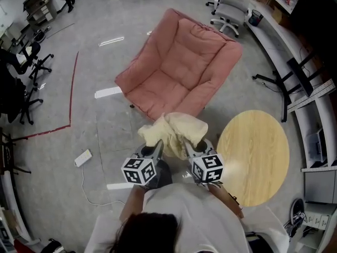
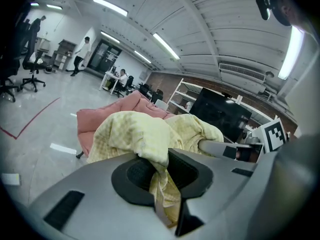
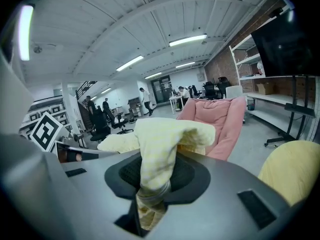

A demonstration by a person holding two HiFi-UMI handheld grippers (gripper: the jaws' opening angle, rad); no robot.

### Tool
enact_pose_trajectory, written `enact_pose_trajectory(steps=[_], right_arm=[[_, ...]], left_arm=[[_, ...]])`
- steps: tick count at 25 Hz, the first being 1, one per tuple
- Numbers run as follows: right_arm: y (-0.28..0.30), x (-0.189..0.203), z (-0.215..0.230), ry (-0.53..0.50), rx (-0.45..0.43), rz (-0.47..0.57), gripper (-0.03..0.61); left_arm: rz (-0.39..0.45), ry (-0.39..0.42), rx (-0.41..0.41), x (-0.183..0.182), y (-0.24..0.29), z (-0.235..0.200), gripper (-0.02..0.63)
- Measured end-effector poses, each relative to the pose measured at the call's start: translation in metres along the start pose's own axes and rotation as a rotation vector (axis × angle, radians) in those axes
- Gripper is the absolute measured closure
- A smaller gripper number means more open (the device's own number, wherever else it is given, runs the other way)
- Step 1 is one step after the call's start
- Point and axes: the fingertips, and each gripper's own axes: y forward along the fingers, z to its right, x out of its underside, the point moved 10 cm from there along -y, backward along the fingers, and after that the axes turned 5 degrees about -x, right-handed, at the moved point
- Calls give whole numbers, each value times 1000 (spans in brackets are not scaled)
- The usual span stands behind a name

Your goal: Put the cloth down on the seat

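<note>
The pale yellow cloth (image 1: pixel 172 129) is held bunched just below the centre of the head view, raised in the air at the near edge of the pink seat (image 1: pixel 179 67) and not yet laid on it. One part of it is pinched by the left gripper (image 1: pixel 157 149) and another by the right gripper (image 1: pixel 190 148). In each gripper view the fingers are seen pressed together on a fold of the fabric, which is heaped over them. The seat is spread open across the upper middle of the frame. A round wooden table (image 1: pixel 254 157) is seen at the lower right, and a red tape line (image 1: pixel 72 91) is laid on the grey floor (image 1: pixel 105 15) at the left.
</note>
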Motion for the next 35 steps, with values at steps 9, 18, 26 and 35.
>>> enact_pose_trajectory(steps=[9, 18, 26, 35], right_arm=[[75, -23, -9, 38, 52, -17, 468], [126, -46, -2, 56, 101, -18, 468], [161, -59, 23, 63, 119, -41, 468], [196, -73, 86, 104, 133, -62, 468]], left_arm=[[-61, 5, 40, -50, 32, -67, 528], [-86, 33, 78, -93, 69, -104, 528], [-116, 46, 86, -115, 105, -118, 528], [-149, 60, 79, -136, 179, -118, 528]])
